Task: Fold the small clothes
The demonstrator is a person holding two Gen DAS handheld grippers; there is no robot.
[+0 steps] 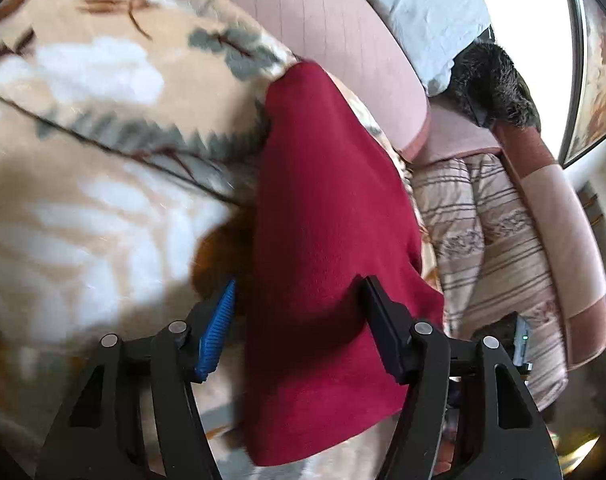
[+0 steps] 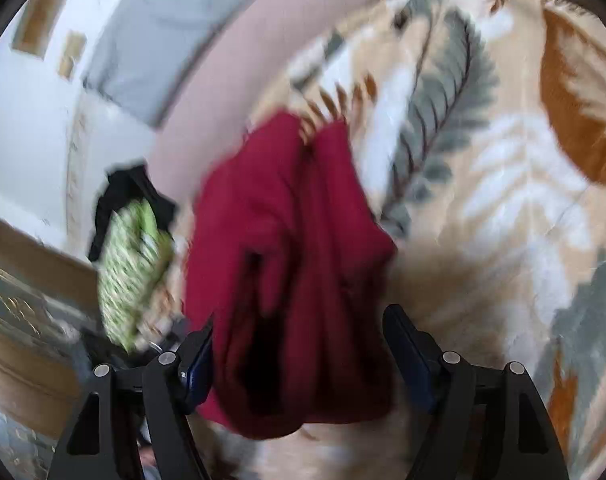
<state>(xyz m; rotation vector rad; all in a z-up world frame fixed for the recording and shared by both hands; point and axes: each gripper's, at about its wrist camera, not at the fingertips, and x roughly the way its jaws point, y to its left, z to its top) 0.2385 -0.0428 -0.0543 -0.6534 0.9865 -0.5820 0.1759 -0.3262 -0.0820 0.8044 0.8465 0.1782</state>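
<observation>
While both views are blurring, I'm seeing the red garment [image 1: 327,216] lying on the leaf-patterned blanket [image 1: 83,120]. My left gripper [image 1: 299,296] is standing wide, cloth between its fingers but no pad pressing. My right gripper [image 2: 299,328] is gaping wide too, over the bunched red fabric. Beside the garment, a green-speckled cloth [image 2: 135,272] is lying.

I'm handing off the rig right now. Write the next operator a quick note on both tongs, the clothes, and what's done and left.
Left tongs: open, red garment lying between the jaws, not pinched.
Right tongs: open, astride the same garment's bunched end.
Red garment lies on the floral blanket, long and narrow, apparently part folded.
A green patterned piece and something black wait at the blanket's edge.
Left: finish the red one, then fold those.
</observation>
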